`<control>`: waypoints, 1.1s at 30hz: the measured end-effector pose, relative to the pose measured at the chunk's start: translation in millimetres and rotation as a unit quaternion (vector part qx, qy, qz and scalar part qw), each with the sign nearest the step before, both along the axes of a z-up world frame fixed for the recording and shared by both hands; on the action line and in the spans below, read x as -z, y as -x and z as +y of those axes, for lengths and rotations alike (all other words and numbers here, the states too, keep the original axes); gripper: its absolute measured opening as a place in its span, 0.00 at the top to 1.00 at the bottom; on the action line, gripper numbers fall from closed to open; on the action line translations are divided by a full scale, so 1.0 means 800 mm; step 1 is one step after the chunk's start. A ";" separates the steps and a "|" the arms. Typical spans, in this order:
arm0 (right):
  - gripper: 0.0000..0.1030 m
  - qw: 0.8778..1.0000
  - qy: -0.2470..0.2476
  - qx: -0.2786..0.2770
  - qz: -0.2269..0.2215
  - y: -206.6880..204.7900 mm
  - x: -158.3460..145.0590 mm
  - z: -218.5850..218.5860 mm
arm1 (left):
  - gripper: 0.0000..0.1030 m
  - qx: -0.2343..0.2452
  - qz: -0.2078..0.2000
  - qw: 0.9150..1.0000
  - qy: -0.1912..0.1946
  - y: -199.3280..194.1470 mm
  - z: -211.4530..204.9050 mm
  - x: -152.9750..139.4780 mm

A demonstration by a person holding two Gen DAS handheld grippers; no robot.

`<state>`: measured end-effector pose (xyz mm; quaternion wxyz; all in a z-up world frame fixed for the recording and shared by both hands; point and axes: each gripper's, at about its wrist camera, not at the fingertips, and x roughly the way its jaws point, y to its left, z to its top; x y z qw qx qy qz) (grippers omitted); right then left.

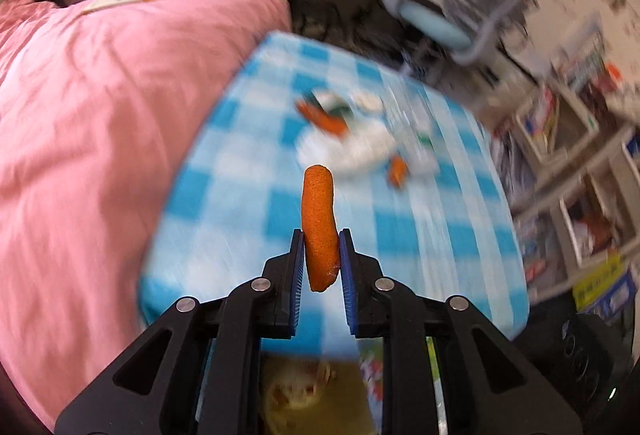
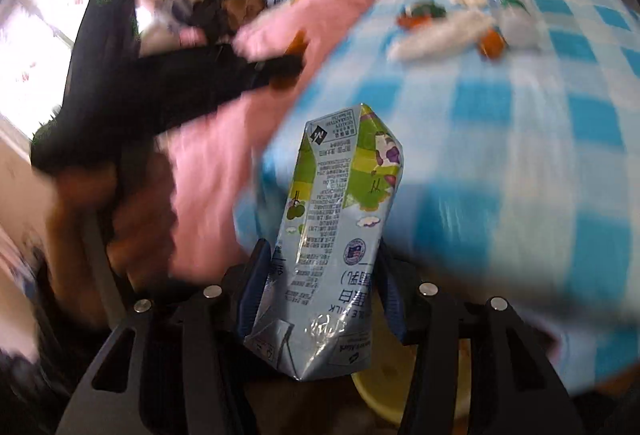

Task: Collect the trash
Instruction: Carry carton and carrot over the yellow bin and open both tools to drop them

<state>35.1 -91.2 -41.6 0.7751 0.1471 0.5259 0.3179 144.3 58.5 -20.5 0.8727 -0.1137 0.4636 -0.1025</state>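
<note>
Two grips in force: left gripper (image 1: 321, 255) nearly closed, pinching an orange peel strip (image 1: 319, 226) upright between blue pads, above the checked tablecloth (image 1: 248, 203); right gripper (image 2: 320, 287) half open, clamped on a crumpled milk carton (image 2: 325, 235); more scraps (image 1: 348, 139) blurred farther along the cloth, beside the pink bedding (image 1: 100, 115).

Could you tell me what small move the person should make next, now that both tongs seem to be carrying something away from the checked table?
Probably bring both over the yellow bin below and let go there. The left tongs grip an orange snack stick and the right tongs grip a milk carton, both near the checked table's edge, with the bin showing under each. More litter remains on the table.
</note>
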 end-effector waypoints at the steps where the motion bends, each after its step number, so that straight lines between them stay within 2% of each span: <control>1: 0.51 1.000 0.004 -0.004 0.010 0.012 0.007 -0.002 | 0.84 0.007 0.007 1.000 -0.006 0.014 -0.009 0.006; 5: 0.46 0.997 0.066 -0.020 0.043 0.053 0.049 -0.007 | 0.84 0.022 0.046 0.998 -0.027 0.064 -0.037 0.038; 7: 0.44 0.994 0.088 -0.003 0.064 0.056 0.067 -0.019 | 0.84 0.023 0.079 0.996 -0.035 0.087 -0.048 0.062; 9: 0.41 0.993 0.091 0.029 0.065 0.056 0.066 -0.042 | 0.84 0.028 0.111 0.993 -0.033 0.100 -0.054 0.083; 11: 0.37 0.992 0.096 0.068 0.042 0.052 0.049 -0.069 | 0.83 0.031 0.149 0.988 -0.024 0.117 -0.060 0.107; 12: 0.36 0.991 0.097 0.080 0.034 0.051 0.041 -0.077 | 0.80 0.032 0.163 0.986 -0.024 0.125 -0.061 0.115; 14: 0.32 0.988 0.101 0.113 0.006 0.049 0.023 -0.097 | 0.71 0.027 0.158 0.987 -0.027 0.137 -0.061 0.114; 16: 0.26 0.983 0.113 0.143 -0.035 0.042 -0.001 -0.115 | 0.53 0.010 0.115 0.993 -0.033 0.146 -0.053 0.092; 18: 0.25 0.975 0.129 0.161 -0.076 0.028 -0.024 -0.126 | 0.45 -0.013 0.056 0.997 -0.052 0.145 -0.045 0.055; 21: 0.13 0.966 0.153 0.173 -0.116 -0.006 -0.044 -0.130 | 0.26 -0.040 -0.029 0.996 -0.072 0.112 -0.038 -0.005; 22: 0.09 0.962 0.164 0.177 -0.130 -0.018 -0.048 -0.131 | 0.22 -0.044 -0.043 0.995 -0.074 0.099 -0.037 -0.016; 25: 0.09 0.956 0.188 0.180 -0.138 -0.072 -0.040 -0.131 | 0.21 -0.032 -0.067 0.994 -0.082 0.029 -0.046 -0.030; 28: 0.09 0.952 0.205 0.184 -0.130 -0.138 -0.016 -0.136 | 0.21 -0.017 -0.055 0.993 -0.103 -0.048 -0.057 -0.003; 30: 0.09 0.953 0.211 0.186 -0.112 -0.181 0.009 -0.139 | 0.21 -0.008 -0.032 0.993 -0.117 -0.104 -0.059 0.028; 33: 0.09 0.955 0.225 0.172 -0.088 -0.220 0.040 -0.141 | 0.21 -0.011 -0.009 0.992 -0.123 -0.162 -0.051 0.067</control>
